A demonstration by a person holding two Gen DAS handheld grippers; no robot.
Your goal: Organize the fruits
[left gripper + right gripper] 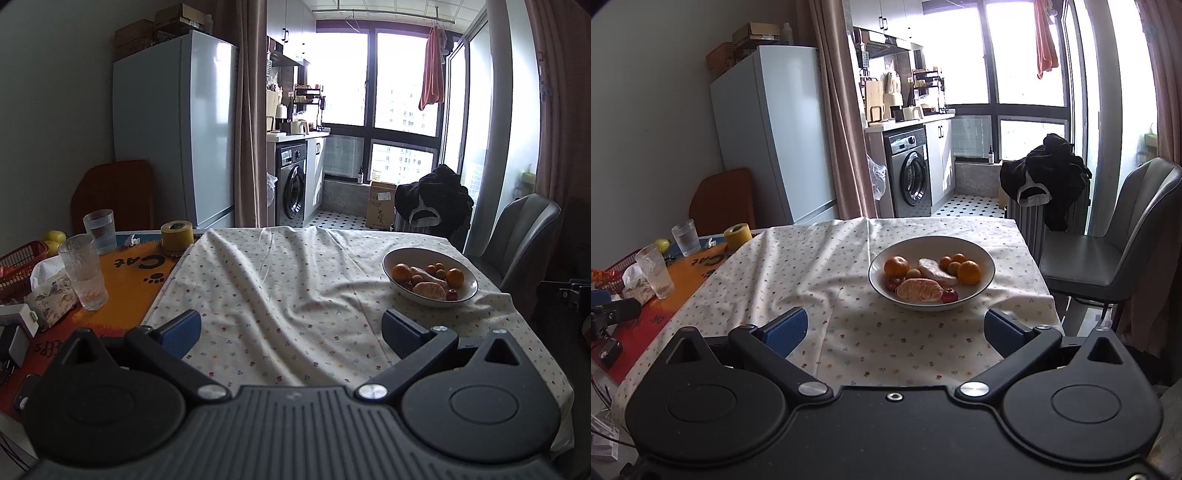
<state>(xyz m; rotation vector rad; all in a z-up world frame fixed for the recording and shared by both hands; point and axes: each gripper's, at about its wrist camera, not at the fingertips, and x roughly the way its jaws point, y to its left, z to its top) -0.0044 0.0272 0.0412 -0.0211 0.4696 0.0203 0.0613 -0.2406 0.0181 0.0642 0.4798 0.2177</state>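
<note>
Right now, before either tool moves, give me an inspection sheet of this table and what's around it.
Surface: table under a rumpled floral tablecloth; orange cat mat at its left.
Job's things: white bowl holding oranges, a peeled orange, small red fruits and a pale oblong item; yellow fruit beside the red basket.
Clutter: two glasses, yellow tape roll, tissue pack.
Tools: left tool open, empty; right tool open, empty, short of the bowl.
Cables: thin wires at the far left edge, unclear.
Surroundings: fridge, washing machine, grey chair, windows.
</note>
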